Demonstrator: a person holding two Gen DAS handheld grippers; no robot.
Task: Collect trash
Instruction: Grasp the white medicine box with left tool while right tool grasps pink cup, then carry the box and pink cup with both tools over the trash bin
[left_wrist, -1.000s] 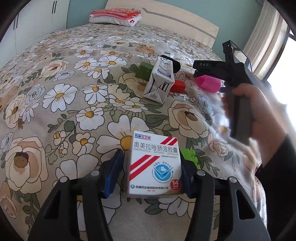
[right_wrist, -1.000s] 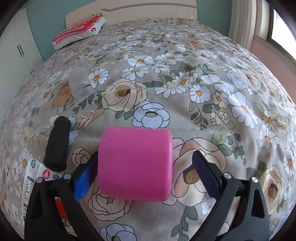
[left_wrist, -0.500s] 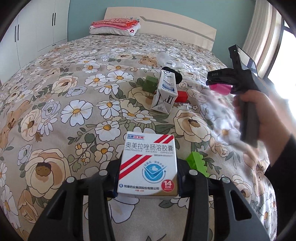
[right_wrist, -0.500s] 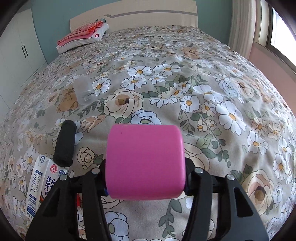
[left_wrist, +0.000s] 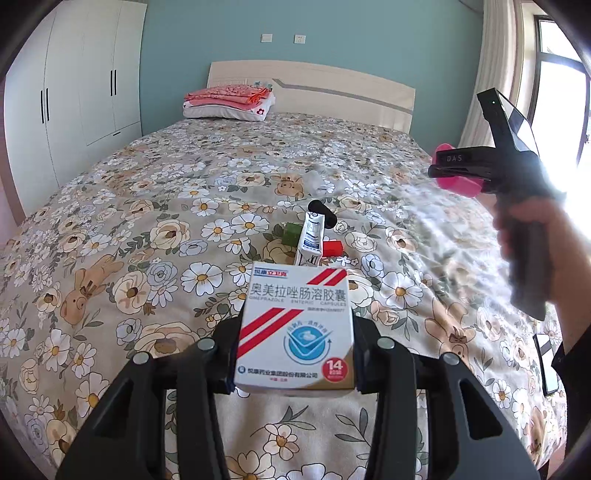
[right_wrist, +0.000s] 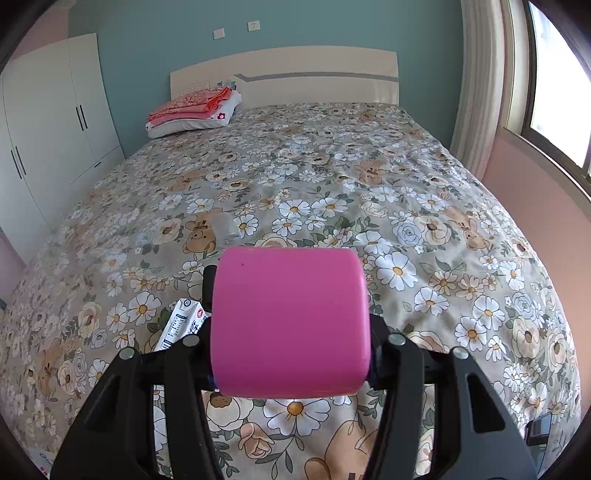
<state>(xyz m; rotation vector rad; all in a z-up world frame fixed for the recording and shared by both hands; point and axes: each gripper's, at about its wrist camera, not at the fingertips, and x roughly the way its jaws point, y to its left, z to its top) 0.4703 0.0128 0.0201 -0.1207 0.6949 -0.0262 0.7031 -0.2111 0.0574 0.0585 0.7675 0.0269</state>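
My left gripper is shut on a white medicine box with red stripes and holds it above the floral bed. My right gripper is shut on a pink cup, also lifted; it shows at the right of the left wrist view. On the bed lie a milk carton, a black cylinder, a green block, a red block and a clear plastic cup. The carton also shows in the right wrist view.
The floral bedspread fills the scene. Folded pink and white bedding lies by the headboard. White wardrobes stand left, a window and curtain right. A dark phone-like object lies near the bed's right edge.
Both grippers have closed on their objects and risen well above the bed. The medicine box and the pink cup came up with them.
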